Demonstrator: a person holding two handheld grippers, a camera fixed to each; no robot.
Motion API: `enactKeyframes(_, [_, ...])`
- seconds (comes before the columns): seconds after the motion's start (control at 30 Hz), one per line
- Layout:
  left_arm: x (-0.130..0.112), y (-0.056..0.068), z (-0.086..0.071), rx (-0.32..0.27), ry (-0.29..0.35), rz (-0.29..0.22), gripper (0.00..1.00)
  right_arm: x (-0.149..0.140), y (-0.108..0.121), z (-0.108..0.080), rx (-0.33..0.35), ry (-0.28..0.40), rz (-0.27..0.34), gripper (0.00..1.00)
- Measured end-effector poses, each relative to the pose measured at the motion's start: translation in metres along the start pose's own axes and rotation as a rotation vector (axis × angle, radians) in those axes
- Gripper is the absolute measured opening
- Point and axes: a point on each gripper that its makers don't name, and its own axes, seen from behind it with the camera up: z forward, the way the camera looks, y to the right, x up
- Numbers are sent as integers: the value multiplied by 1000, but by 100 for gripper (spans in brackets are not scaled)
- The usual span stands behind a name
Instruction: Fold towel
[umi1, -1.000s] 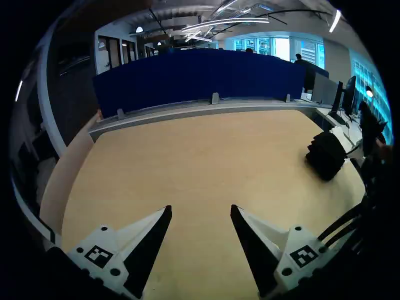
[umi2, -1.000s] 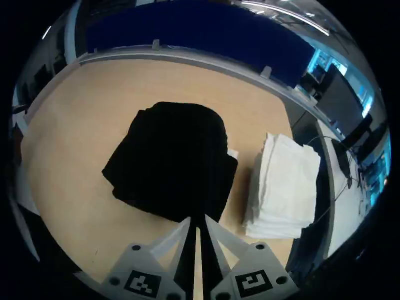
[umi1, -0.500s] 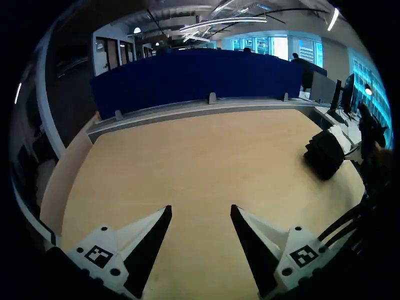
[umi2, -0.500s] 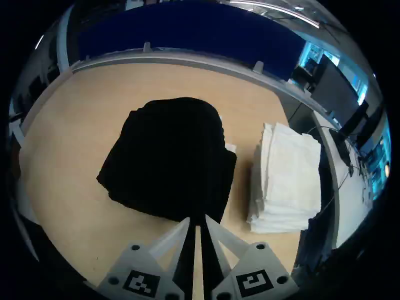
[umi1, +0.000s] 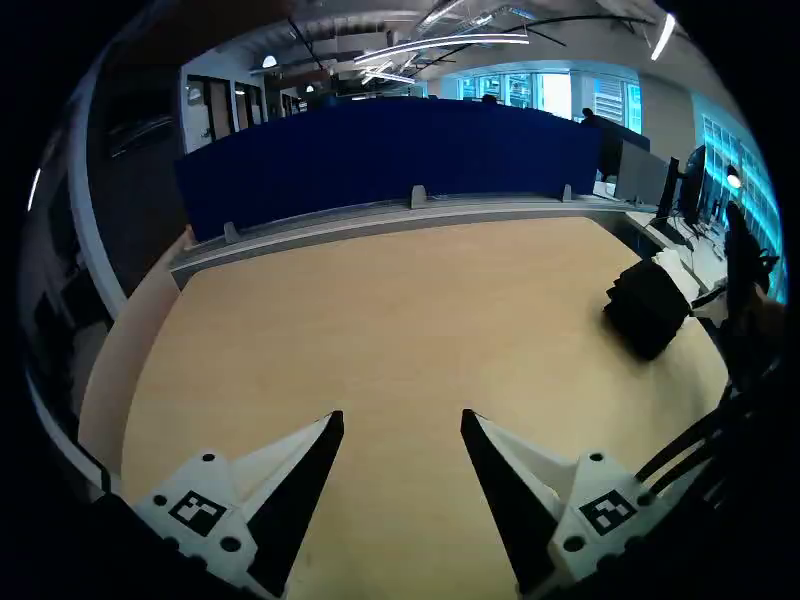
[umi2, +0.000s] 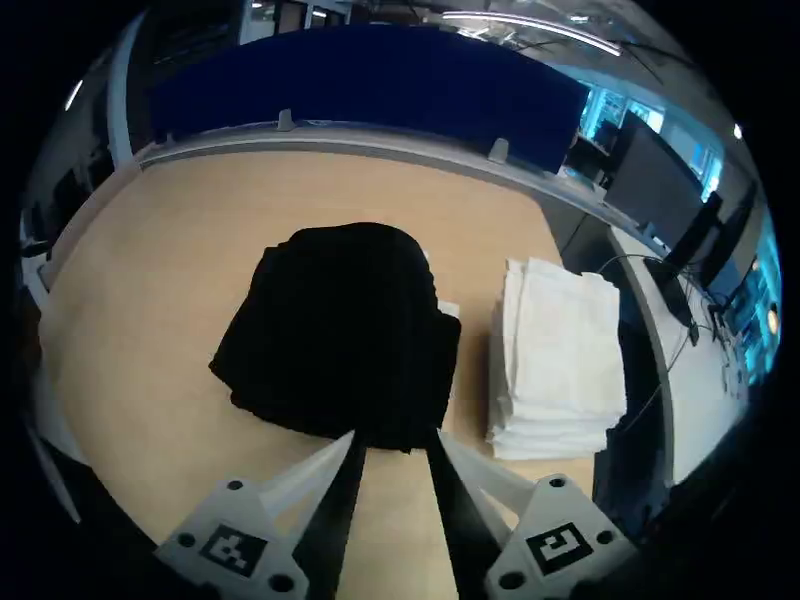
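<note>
Your right hand-held gripper (umi2: 395, 448) sits at the bottom middle of the right gripper view. Its fingers are parted a little, with bare wood showing in the gap, so it has hold of nothing. The tips are right up against the near edge of the stack of black towels (umi2: 340, 330), which fills the centre of that frame. I can't tell whether they're actually touching the cloth or just beside it.

A stack of white towels (umi2: 555, 360) lies just to the right of the black one, and both are on the table (umi2: 150, 270).

Your left hand-held gripper (umi1: 400, 425) is spread wide and has nothing in it. It hovers over a big bare stretch of wood, with the black stack well off at the right edge of its frame and the blue partition (umi1: 400, 150) across the back.

So I'd say you're at the very start: going in to pull one towel off the pile, no folding done yet.

For the next move, slide the right fingers onto the near edge of the top layer only, then close. The layers are all the same black and hard to tell apart, so grabbing two is the easy mistake here. After that you'll want to carry it over to the open space in front of the left gripper and spread it flat.
</note>
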Motion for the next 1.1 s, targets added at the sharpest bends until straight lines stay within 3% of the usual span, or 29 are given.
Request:
enactKeyframes(0.1, [0,1,0,-2,1,1,87,1,3,-2,-22,7,-5,72])
enactKeyframes(0.2, [0,1,0,-3,2,0,87,1,7,-4,-42,8,-16,79])
enactKeyframes(0.6, [-1,-3,1,-1,1,-5,87,5,10,-13,-54,19,-6,79])
enactKeyframes(0.77, [0,-2,3,-4,2,-7,87,14,0,-11,-38,35,2,81])
enactKeyframes(0.9, [-1,-3,3,-2,3,-8,87,24,-17,-5,-10,52,9,100])
enactKeyframes(1.1, [-5,-8,1,6,-1,-18,87,38,-42,6,25,64,-2,100])
